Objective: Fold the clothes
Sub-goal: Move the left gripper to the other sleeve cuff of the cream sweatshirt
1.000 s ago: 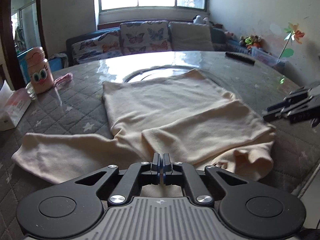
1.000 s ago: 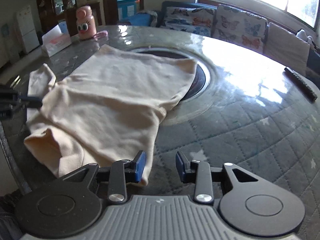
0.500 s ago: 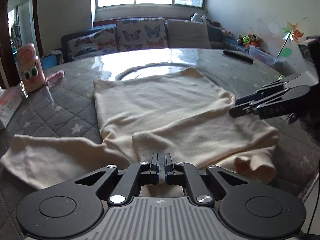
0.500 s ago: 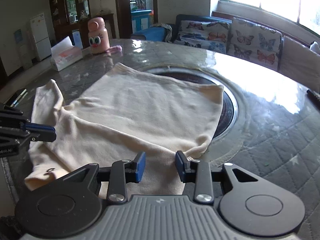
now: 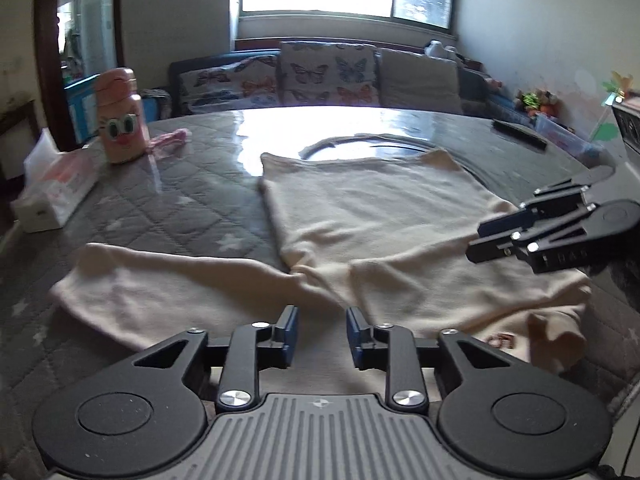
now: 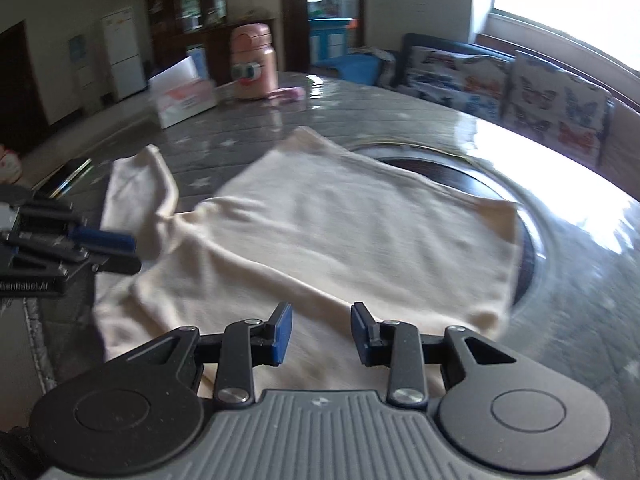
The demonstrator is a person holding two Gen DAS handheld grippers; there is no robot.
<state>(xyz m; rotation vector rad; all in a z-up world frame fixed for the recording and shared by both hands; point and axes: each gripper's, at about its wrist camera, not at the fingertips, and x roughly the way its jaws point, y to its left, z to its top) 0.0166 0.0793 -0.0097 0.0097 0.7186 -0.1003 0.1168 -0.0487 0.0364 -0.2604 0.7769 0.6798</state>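
Note:
A cream long-sleeved top (image 5: 372, 220) lies flat on the round table, one sleeve (image 5: 160, 284) stretched out to the left and the other folded over the body. My left gripper (image 5: 321, 334) is open and empty just above the near hem by the sleeve's armpit. My right gripper (image 6: 320, 334) is open and empty over the top's right side (image 6: 320, 240). The right gripper also shows in the left wrist view (image 5: 532, 236), hovering over the folded sleeve. The left gripper shows in the right wrist view (image 6: 100, 248) at the left.
The table has a grey quilted star cover (image 5: 160, 208) and a dark glass turntable (image 6: 520, 216). A pink cartoon bottle (image 5: 120, 128), a tissue box (image 5: 56, 196) and a pink cloth (image 5: 168, 140) stand far left. A black remote (image 5: 518, 138) lies far right. A sofa (image 5: 320, 76) stands behind.
My left gripper has opened from shut and let go of the hem. My right gripper has moved left over the top and stayed open.

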